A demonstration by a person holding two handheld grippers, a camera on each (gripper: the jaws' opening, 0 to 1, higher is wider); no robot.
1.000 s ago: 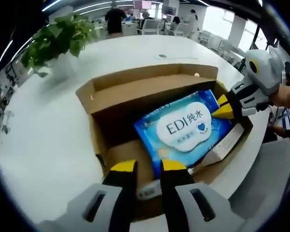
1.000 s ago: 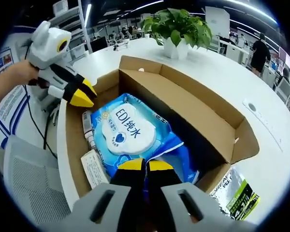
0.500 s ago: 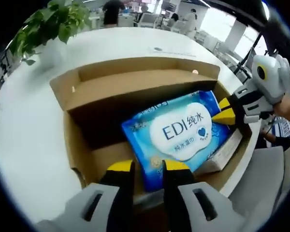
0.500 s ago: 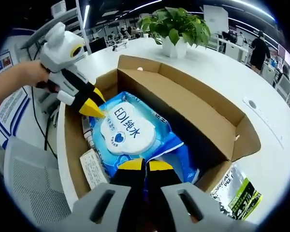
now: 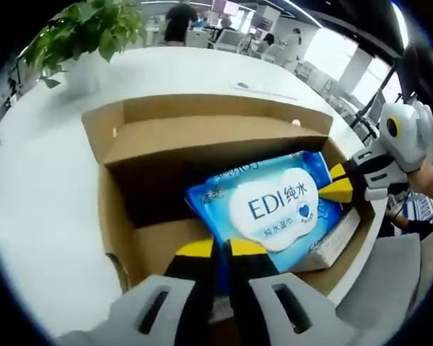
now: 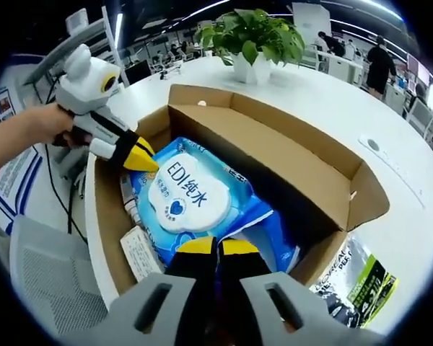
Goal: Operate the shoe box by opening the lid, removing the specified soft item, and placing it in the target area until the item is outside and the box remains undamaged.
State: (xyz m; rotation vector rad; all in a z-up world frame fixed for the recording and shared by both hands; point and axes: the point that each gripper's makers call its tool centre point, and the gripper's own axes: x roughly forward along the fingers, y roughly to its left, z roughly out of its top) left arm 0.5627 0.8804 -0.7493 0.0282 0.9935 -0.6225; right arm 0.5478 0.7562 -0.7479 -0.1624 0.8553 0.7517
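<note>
The shoe box (image 5: 202, 137) stands open on the white desk (image 5: 50, 187), and the wipes pack (image 5: 274, 205) lies inside it, in the middle of the frame. The left gripper (image 5: 215, 252) has its jaws closed on the near edge of the pack; the right gripper (image 6: 216, 249) also has its jaws closed on the opposite end. The pack looks soft, light and a little slippery – I judge it will sag if held by 1 end, so the sealed edges are the best hold. The label reads "EDI" with Chinese characters and a heart. A small white carton (image 6: 139, 252) lies beside the pack.
</note>
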